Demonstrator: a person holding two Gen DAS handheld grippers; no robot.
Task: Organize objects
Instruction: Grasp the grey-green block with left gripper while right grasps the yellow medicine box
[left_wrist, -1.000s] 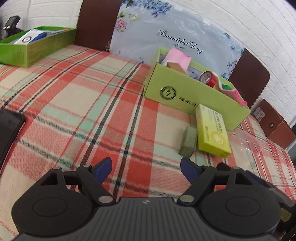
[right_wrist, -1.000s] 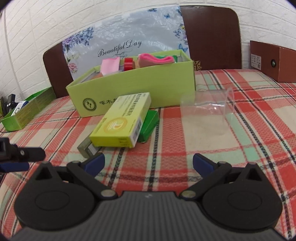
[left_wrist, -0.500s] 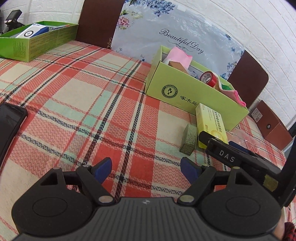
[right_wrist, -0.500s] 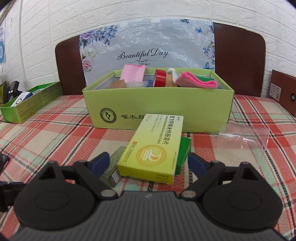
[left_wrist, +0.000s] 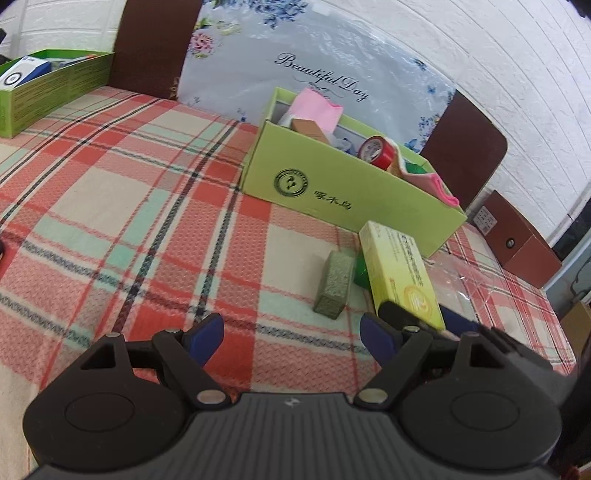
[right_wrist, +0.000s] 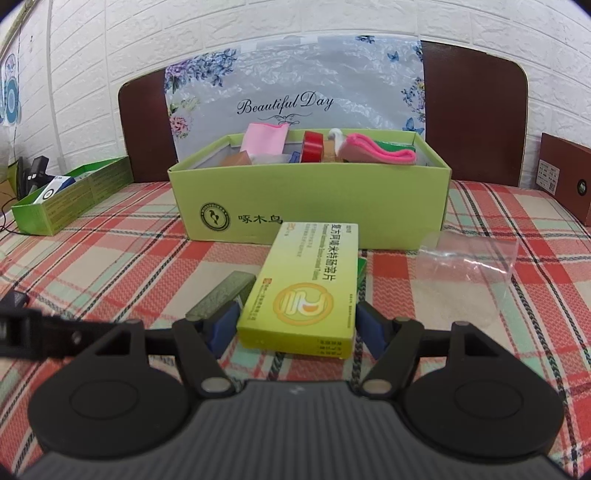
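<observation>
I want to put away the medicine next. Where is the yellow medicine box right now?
In the right wrist view the yellow medicine box lies on the plaid cloth just before the big green box, between the closing jaws of the right tool.

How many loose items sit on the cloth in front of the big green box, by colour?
Yellow-green medicine carton: 1
Olive-grey block: 1
Dark green item, mostly hidden under the carton: 1
Clear plastic piece: 1
Total: 4
</observation>
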